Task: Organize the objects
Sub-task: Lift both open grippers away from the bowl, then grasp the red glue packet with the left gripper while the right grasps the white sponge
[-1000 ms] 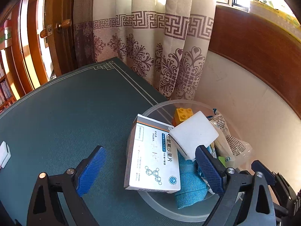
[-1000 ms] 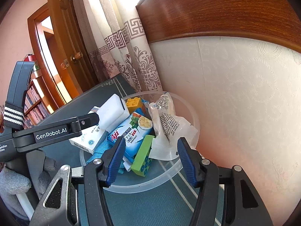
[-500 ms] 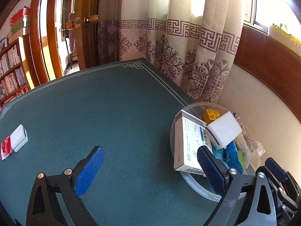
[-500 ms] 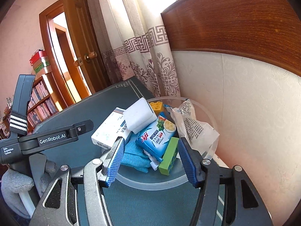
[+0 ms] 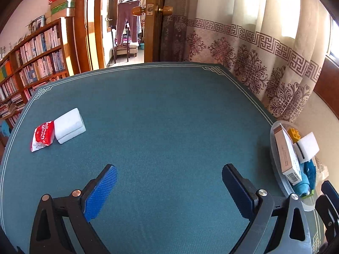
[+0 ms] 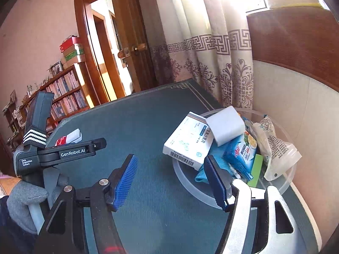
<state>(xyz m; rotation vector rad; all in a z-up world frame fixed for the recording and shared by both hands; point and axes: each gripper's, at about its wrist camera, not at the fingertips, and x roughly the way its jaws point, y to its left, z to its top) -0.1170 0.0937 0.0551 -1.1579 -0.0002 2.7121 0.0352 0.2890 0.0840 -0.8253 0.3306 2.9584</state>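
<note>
I hold both tongs wide and empty over the green table (image 5: 169, 116): the left gripper (image 5: 167, 187) faces open cloth, the right gripper (image 6: 170, 180) hovers at the near rim of the clear bowl (image 6: 190, 190).

Two items lie loose on the table at ten o'clock in the left view: one white sponge (image 5: 69, 125) and, touching its left side, one red-and-white packet (image 5: 42, 135). The bowl sits at three o'clock in that view, against the wall, well apart from them.

The step in hand, as I judge it, is fetching one of that pair with the left tongs. To do it well I would turn toward ten o'clock, keep the jaws wide, and straddle the sponge across its short sides so the packet is not dragged along. I would close gently, since foam likely compresses. The bowl is crowded, so I would release at the top of the pile, not at the rim.

Counted in the bowl from the right view: one white medicine box (image 6: 187, 140) overhanging the rim, one white sponge block (image 6: 225, 127) on top, one blue snack packet (image 6: 240, 155), one teal cloth (image 6: 201, 174), one green brick (image 6: 256, 169), and one clear printed bag (image 6: 275, 148). The left view adds one yellow brick (image 5: 295, 134).
</note>
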